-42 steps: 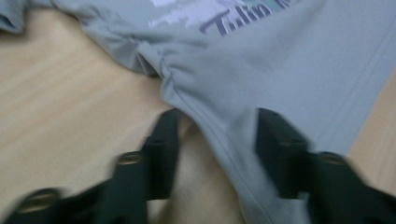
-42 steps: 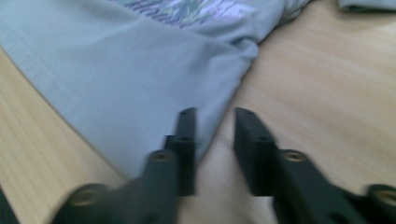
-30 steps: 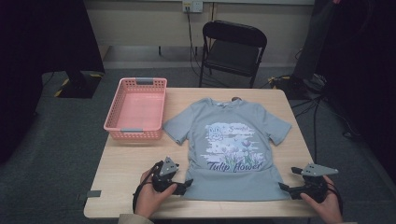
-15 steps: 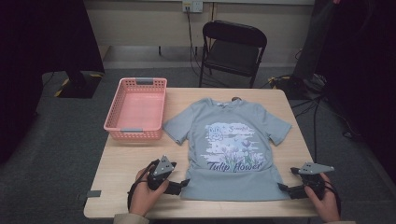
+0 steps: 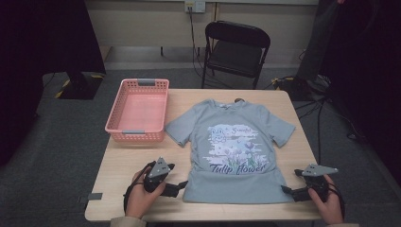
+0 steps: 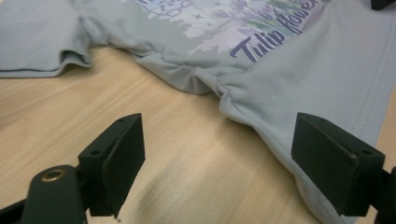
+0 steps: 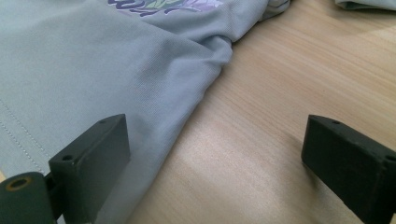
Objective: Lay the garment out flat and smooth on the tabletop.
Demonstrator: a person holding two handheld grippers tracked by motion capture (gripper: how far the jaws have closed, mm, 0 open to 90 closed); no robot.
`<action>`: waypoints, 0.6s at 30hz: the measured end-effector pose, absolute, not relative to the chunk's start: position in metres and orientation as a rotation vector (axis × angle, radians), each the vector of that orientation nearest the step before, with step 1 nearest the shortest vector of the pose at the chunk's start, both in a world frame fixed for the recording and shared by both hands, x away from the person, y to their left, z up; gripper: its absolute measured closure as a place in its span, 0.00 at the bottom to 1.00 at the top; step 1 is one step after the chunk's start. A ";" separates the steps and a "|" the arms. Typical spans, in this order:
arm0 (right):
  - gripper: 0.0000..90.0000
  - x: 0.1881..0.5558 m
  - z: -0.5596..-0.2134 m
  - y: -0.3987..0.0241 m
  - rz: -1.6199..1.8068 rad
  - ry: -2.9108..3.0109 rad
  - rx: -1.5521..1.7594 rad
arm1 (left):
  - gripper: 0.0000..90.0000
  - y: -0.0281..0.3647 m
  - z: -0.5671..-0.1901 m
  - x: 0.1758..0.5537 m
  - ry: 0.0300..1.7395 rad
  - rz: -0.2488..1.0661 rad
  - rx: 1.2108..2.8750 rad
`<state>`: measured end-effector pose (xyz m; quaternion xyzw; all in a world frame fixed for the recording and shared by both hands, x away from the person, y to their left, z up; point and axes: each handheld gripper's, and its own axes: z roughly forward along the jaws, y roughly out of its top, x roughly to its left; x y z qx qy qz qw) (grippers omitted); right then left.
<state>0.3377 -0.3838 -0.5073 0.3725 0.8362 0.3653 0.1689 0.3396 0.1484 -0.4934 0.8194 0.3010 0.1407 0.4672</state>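
Resting low on the bench (image 5: 118, 165), our left gripper (image 5: 180, 188) sits w/ jaws spread wide, nothing between them. In the left gripper view the jaws straddle the shirt's side edge: one jaw over bare wood, the other over the grey fabric near the hem corner. We can't tell whether either jaw touches the cloth. Our left hand (image 5: 142, 196) wraps the gripper body from behind, forearm coming in from the bottom edge, gripper pointing right toward the shirt's lower-left corner.

Our right gripper (image 5: 286, 190) mirrors it at the lower-right corner, jaws also wide apart and holding nothing. In the right gripper view one jaw sits over the fabric beside the stitched hem, the other over wood. Right hand (image 5: 326, 201) grips from behind, gripper aimed left, approx. level w/ the left one.

T-shirt (image 5: 234, 151) lies flat, face up, centre of the bench, collar toward the far edge, hem toward us, sleeves spread out. Printed text reads "Tulip Flower". Small puckers in the fabric at both sides above the hem.

Pink basket (image 5: 113, 125) sits at the far-left corner of the bench, just beside the left sleeve, apart from it. Black folding chair (image 5: 236, 49) stands beyond the far edge.
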 end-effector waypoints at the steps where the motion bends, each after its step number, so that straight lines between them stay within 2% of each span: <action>1: 0.08 0.338 -0.507 -0.384 1.038 2.377 1.059 | 0.19 0.150 -0.493 0.340 0.744 0.345 2.002; 18: 0.08 0.338 -0.507 -0.384 1.039 2.378 1.058 | 0.19 0.174 -0.493 0.339 0.794 0.374 1.991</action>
